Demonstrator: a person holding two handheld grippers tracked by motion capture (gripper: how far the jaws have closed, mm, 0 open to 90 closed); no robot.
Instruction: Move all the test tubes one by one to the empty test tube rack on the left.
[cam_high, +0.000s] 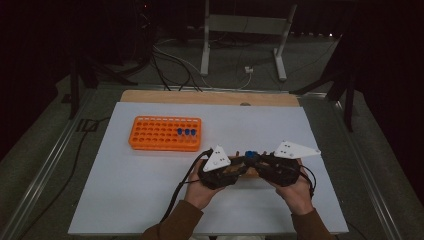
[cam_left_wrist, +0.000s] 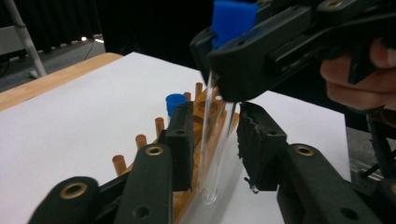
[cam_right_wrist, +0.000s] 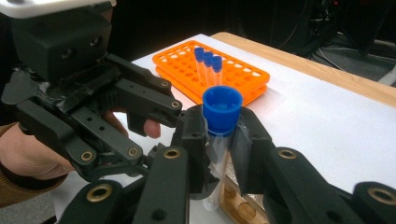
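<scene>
One clear test tube (cam_right_wrist: 218, 154) with a blue cap (cam_right_wrist: 222, 110) stands upright between the two grippers near the front middle of the white table (cam_high: 150, 200), just above a wooden peg rack (cam_left_wrist: 187, 140). The right gripper (cam_right_wrist: 219, 140) is clamped on the tube just under its cap, both pads pressing the glass. The right gripper view gives what the high view cannot: the glass body running down between the black jaws to a rounded bottom, with a strip of the wooden rack beneath. The left gripper view shows the same tube (cam_left_wrist: 212, 149) from the opposite side, lower down; the left gripper (cam_left_wrist: 215, 149) has its jaws set around the lower half of the tube, one pad close against the glass and the other with a slight gap, so it surrounds the tube without pressing it from both sides. That view also picks out the pegs and a second blue cap (cam_left_wrist: 175, 102) behind the rack. From above, the tube's blue cap (cam_high: 250, 155) shows as a small spot where the two grippers meet tip to tip, the person's hands coming in from the bottom edge with brown sleeves, each gripper angled inward toward the other. Farther back and to the left lies an orange tube rack (cam_high: 165, 133) holding three blue-capped tubes (cam_high: 186, 132)
</scene>
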